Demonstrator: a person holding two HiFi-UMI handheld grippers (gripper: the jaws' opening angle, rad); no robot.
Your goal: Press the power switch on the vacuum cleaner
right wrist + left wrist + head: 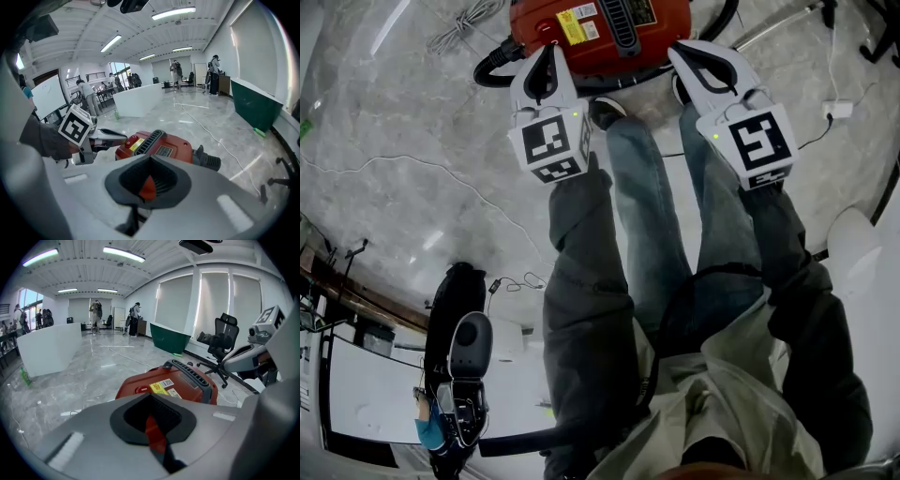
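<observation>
A red vacuum cleaner (600,28) stands on the grey floor in front of the person's feet. It has a black top handle (194,376) and yellow labels. Its red power switch (132,139) sits at one end of the top, also seen as a round red button (142,390). My left gripper (549,52) hovers just above that switch end with its jaws closed tip to tip and nothing held. My right gripper (678,49) is shut too and hangs over the vacuum's right side. In the right gripper view, the left gripper (119,136) points at the switch from the left.
A black hose (492,70) curls off the vacuum's left side, with a coiled grey cable (469,21) beyond it. A white power adapter (839,110) lies on the floor at right. An office chair (224,341), a green bin (171,337) and a white counter (49,350) stand farther off.
</observation>
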